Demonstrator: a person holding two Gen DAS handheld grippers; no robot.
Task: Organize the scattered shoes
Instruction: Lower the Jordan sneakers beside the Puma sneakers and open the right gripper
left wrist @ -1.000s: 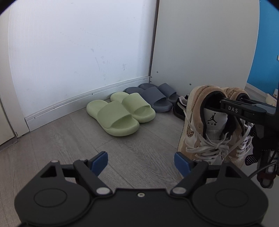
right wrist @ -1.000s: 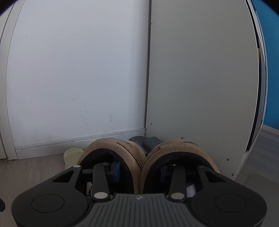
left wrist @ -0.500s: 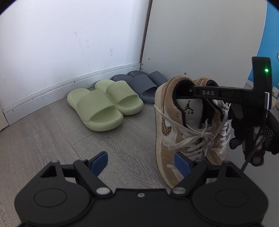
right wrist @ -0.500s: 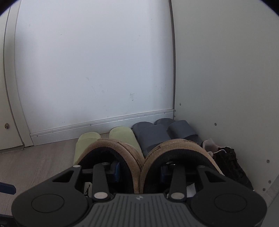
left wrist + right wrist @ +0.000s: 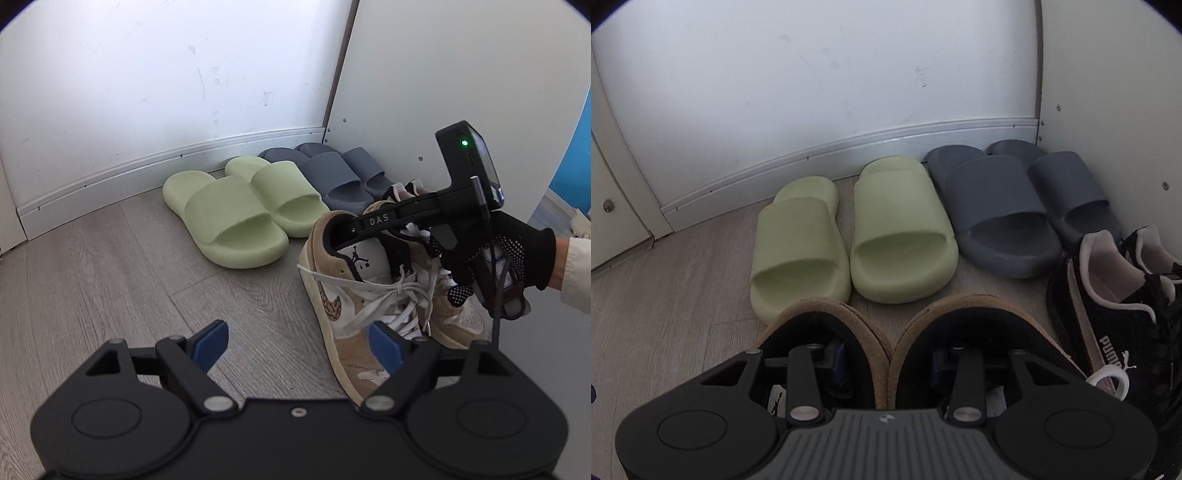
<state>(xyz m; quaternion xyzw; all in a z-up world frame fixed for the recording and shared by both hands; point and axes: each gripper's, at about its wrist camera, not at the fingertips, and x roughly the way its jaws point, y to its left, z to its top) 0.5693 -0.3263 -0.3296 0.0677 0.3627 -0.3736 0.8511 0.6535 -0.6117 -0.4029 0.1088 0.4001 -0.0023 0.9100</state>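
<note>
A pair of tan and white sneakers (image 5: 354, 306) hangs heels up just in front of the slides. My right gripper (image 5: 886, 363) has one finger inside each shoe and is shut on their two inner walls (image 5: 882, 332). A black-gloved hand (image 5: 517, 251) holds that gripper (image 5: 354, 229). Whether the toes touch the floor I cannot tell. Against the skirting stand green slides (image 5: 849, 236) (image 5: 243, 218) and grey slides (image 5: 1015, 210) (image 5: 332, 173), each paired. My left gripper (image 5: 297, 345) is open over bare floor, left of the sneakers, with nothing between its blue pads (image 5: 210, 341).
Black sneakers (image 5: 1119, 314) stand at the right beside a white side panel (image 5: 443, 74). A white wall with a skirting board (image 5: 849, 144) closes the back. Grey wood floor (image 5: 92, 277) lies bare to the left of the green slides.
The right gripper has tipped downward and sunk with the tan sneakers toward the floor in front of the slides. The left gripper has drifted a little closer and lower, still open.
</note>
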